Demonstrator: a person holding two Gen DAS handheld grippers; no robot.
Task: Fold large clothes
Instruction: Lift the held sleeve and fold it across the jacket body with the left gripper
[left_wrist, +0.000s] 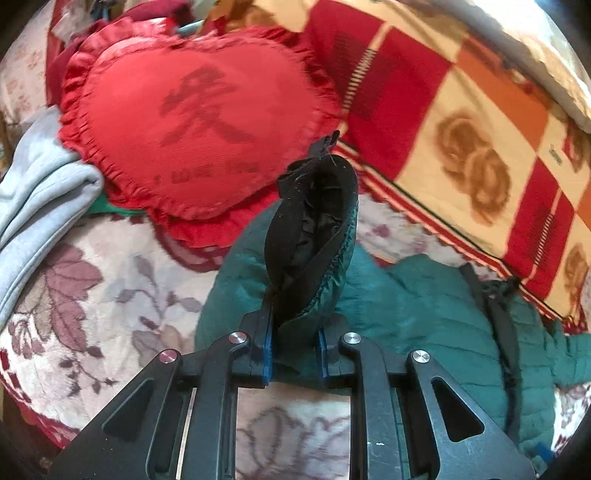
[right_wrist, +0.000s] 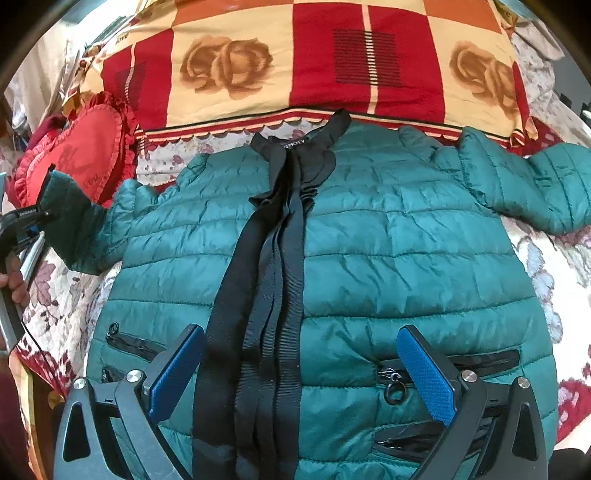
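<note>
Green quilted nylon makes up the puffer jacket (right_wrist: 388, 236), which lies front-up and spread flat on a floral bedspread (right_wrist: 554, 266), directly ahead of and beneath the right gripper (right_wrist: 301, 369). That gripper's blue-padded fingers (right_wrist: 428, 373) stand wide apart, one to each side of the black zipper placket (right_wrist: 266, 295), touching nothing that can be made out. Just outside the right finger sits a zipped pocket with a ring pull (right_wrist: 394, 394). At the far end of the placket, the black collar (right_wrist: 295, 147) carries a white label seen upside down; its letters are too small to read.

The left gripper (left_wrist: 295, 354) has its fingers closed on the jacket's sleeve cuff (left_wrist: 314, 229), a black-lined, elastic-edged opening that stands up between them. Beyond the fingertips lies a red heart-shaped cushion (left_wrist: 199, 122) with a frilled edge, bearing a dark printed figure and a line of blurred lettering that cannot be read. To the right beyond it is a red, orange and cream checked blanket (left_wrist: 472, 122) with rose motifs; in the right wrist view the word "love" shows on it near its left end. Left of the fingers rests a grey folded garment (left_wrist: 40, 199).
</note>
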